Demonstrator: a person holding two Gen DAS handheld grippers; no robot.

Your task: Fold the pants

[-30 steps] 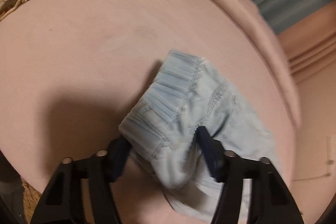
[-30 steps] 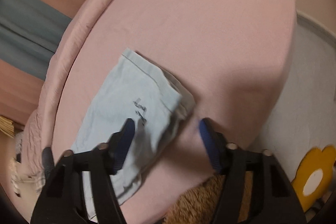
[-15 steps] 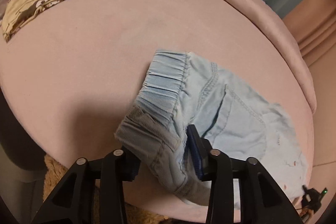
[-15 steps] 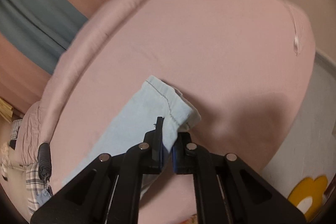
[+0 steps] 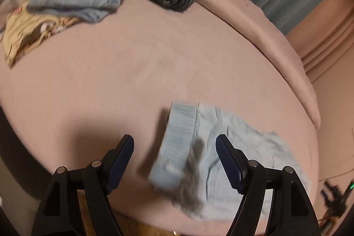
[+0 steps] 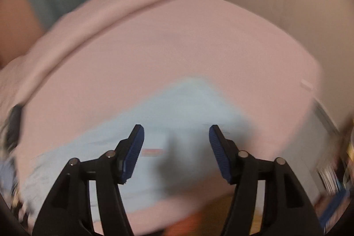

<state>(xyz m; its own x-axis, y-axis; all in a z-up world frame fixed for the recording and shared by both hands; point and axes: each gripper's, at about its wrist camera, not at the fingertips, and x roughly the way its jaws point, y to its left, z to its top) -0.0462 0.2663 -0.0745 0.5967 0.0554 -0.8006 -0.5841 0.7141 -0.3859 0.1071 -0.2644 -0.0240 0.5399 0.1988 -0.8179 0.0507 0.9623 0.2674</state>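
We see soft, pale blue denim pants (image 5: 223, 160) with a ribbed elastic waistband, lying on a matt pink bed sheet (image 5: 124, 85) of smooth cloth. Our left claw (image 5: 174, 147) and right claw (image 6: 176, 138) are matt black plastic with ridged blue rubbery pads (image 5: 227, 167) and shiny metal pins.

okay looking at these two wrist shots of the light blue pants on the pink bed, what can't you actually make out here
- Right wrist view: heavy motion blur smears the light blue pants; folds, seams and edges are unreadable.
- Left wrist view: the waistband is blurred, so whether it is resting or falling is unclear.
- Left wrist view: the pants' near edge is hidden behind the left tongs.
- Left wrist view: the small dark object at the right edge is cut off and blurred.
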